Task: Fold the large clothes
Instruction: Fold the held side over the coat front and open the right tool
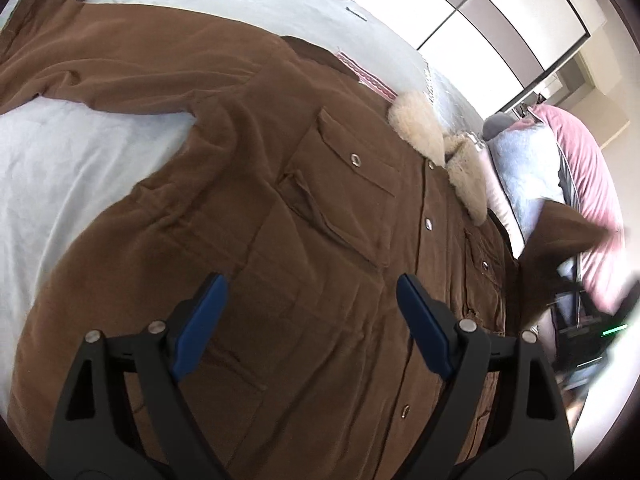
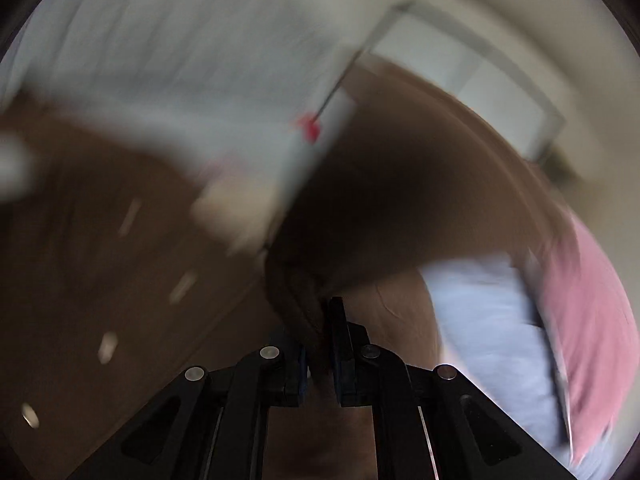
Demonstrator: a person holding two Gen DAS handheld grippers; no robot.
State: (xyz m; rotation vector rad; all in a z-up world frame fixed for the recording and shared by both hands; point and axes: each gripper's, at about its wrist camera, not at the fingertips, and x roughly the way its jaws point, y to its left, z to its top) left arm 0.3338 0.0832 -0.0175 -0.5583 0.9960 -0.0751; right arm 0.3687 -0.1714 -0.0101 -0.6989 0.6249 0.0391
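Jacket (image 1: 256, 208) beneath left gripper (image 1: 312, 292); nothing gripped.

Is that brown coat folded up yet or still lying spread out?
Mostly spread: the brown coat lies flat, one sleeve outstretched; the other is lifted.

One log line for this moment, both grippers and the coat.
left hand-held gripper: open above coat | right hand-held gripper: shut on sleeve, lifted
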